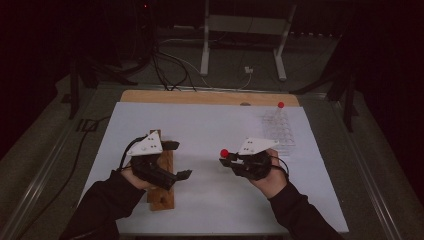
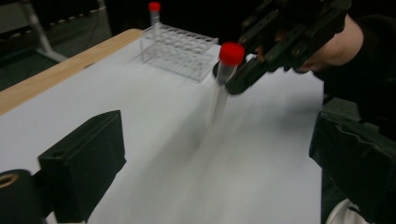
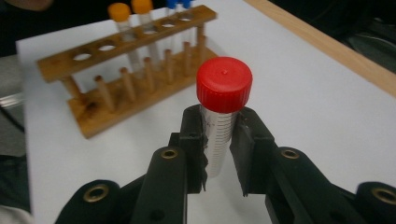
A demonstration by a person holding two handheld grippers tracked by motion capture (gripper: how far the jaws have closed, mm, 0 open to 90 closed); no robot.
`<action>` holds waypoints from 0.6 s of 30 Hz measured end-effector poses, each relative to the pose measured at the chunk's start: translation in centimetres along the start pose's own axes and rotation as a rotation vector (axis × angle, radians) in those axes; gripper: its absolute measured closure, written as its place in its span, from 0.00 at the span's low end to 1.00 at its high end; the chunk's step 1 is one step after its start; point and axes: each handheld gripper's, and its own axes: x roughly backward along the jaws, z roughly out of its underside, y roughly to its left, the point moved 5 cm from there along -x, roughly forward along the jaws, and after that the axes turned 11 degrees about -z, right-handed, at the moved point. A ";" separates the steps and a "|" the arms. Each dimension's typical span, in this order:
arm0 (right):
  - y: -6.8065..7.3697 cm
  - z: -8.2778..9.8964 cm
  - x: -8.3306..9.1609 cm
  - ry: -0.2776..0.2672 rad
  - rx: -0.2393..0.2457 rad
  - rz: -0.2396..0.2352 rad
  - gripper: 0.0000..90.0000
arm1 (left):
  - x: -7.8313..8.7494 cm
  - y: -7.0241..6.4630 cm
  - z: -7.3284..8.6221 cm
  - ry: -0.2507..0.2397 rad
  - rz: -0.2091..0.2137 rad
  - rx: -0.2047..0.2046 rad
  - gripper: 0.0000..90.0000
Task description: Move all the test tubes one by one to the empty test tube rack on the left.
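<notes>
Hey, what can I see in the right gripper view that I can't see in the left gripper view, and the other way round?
Right gripper view alone: a wooden rack with orange-capped tubes and blue-capped ones standing in it. Left gripper view alone: a clear plastic rack with one red-capped tube upright in it, and the left gripper with its jaws wide apart around nothing. Both: the held red-capped tube, clamped below its cap in the right gripper, the white table cover and its wooden edge.

No legible text or labels.
</notes>
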 end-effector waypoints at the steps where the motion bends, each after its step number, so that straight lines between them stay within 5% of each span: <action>1: 0.2 -0.1 -0.2 0.001 0.005 -0.005 0.82 | -0.2 -0.2 -0.1 0.002 0.007 -0.009 0.07; 9: 1.8 -0.4 -1.5 0.017 0.031 -0.051 0.82 | -1.2 -1.3 -0.6 0.001 0.049 -0.039 0.19; 18: 3.0 -0.7 -2.1 0.013 0.053 -0.079 0.82 | -2.4 -2.1 -0.5 -0.013 0.082 -0.057 0.44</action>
